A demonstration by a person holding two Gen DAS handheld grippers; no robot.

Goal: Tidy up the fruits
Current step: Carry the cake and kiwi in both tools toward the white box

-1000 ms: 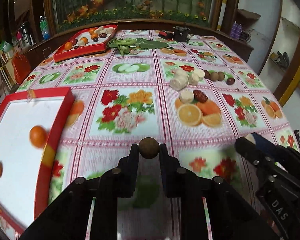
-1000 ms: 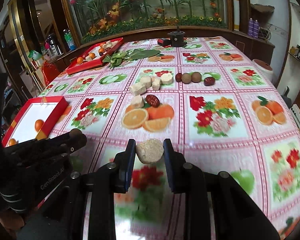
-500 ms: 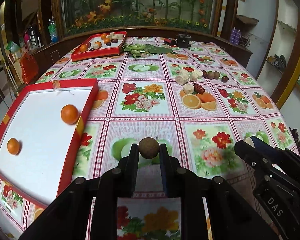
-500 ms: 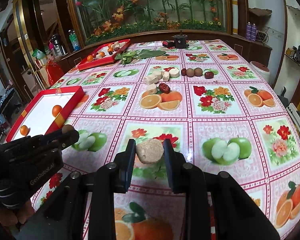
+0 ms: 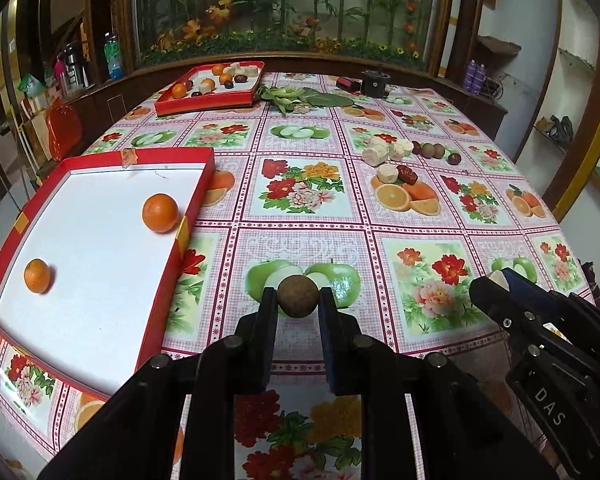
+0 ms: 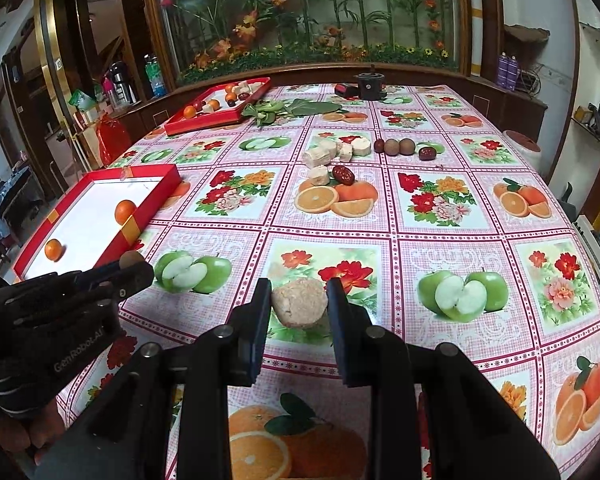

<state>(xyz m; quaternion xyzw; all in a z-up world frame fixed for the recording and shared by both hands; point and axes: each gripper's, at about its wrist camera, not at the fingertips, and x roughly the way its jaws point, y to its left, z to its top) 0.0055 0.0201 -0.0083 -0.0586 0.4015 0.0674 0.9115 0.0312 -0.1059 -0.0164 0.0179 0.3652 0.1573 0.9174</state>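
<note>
— Glossy oilcloth printed with flowers, oranges and green apples covers the table; behind it stands a glass case of artificial plants. What are the tools doing?

— The left gripper is closed down on a small brown round fruit, smooth and matte, pinched at its tips above the cloth. The right gripper clamps a pale, rough, crumbly-looking chunk, its flat black fingers pressing each side.

— And the container?

— A red box with a white floor lies ahead and left of the left gripper, holding two oranges, well apart from each other.

— What remains loose?

— Far ahead of both tools, more pale chunks, a wrinkled red date and some brown round fruits sit clustered. Farther off, a second red tray carries mixed pieces, possibly the same kinds; they are too small to tell.
</note>
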